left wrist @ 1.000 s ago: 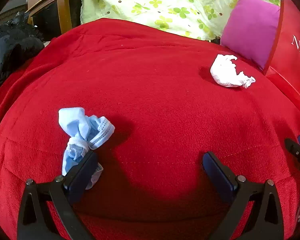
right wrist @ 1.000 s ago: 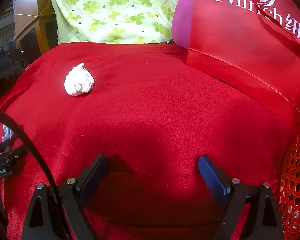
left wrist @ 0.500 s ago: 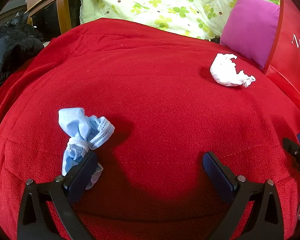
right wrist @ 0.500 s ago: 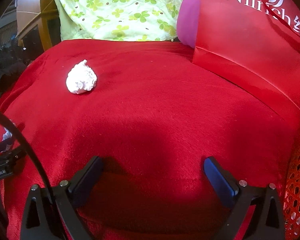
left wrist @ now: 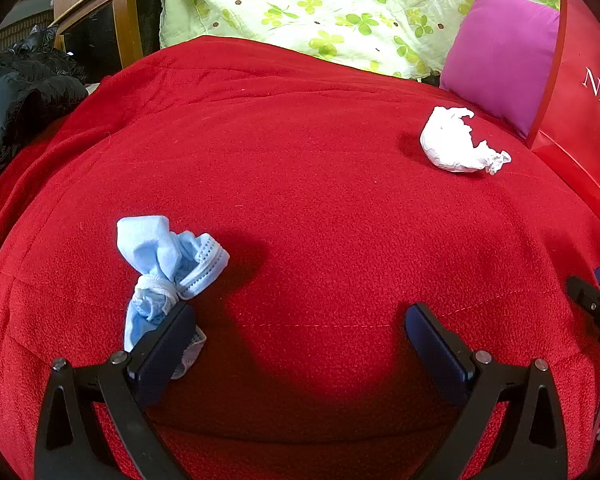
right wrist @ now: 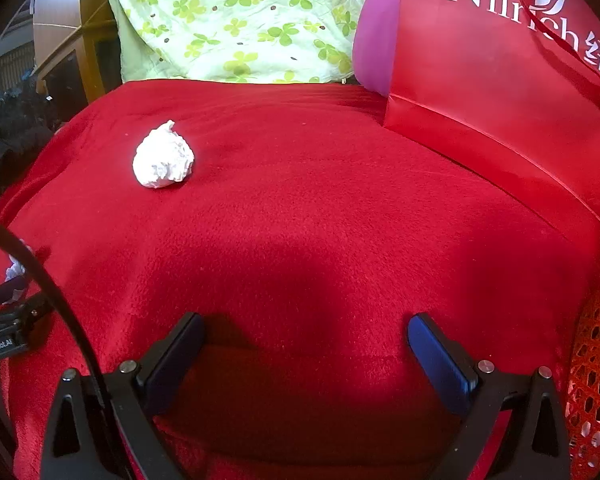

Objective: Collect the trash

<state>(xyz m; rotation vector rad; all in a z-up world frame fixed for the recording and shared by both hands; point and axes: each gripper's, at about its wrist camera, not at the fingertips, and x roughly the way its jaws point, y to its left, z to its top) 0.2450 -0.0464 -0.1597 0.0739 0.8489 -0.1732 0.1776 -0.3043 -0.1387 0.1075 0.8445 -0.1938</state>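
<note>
A crumpled blue face mask (left wrist: 162,268) lies on the red blanket (left wrist: 320,208), its lower end partly hidden behind the left finger of my left gripper (left wrist: 300,320). That gripper is open, with only blanket between its fingers. A crumpled white tissue (left wrist: 456,146) lies farther off to the right, near the pink cushion (left wrist: 500,56). In the right wrist view the same tissue (right wrist: 164,158) sits far ahead on the left. My right gripper (right wrist: 306,330) hangs wide open above bare blanket (right wrist: 320,220).
A red paper bag (right wrist: 500,64) stands at the right, a red mesh basket (right wrist: 596,368) at the lower right edge. A green floral pillow (left wrist: 320,8) lies at the back. Black clothing (left wrist: 16,100) and wooden furniture (left wrist: 120,20) are at the left.
The right gripper's fingers have spread wider, and its view has shifted slightly. The left gripper and both pieces of trash have not moved.
</note>
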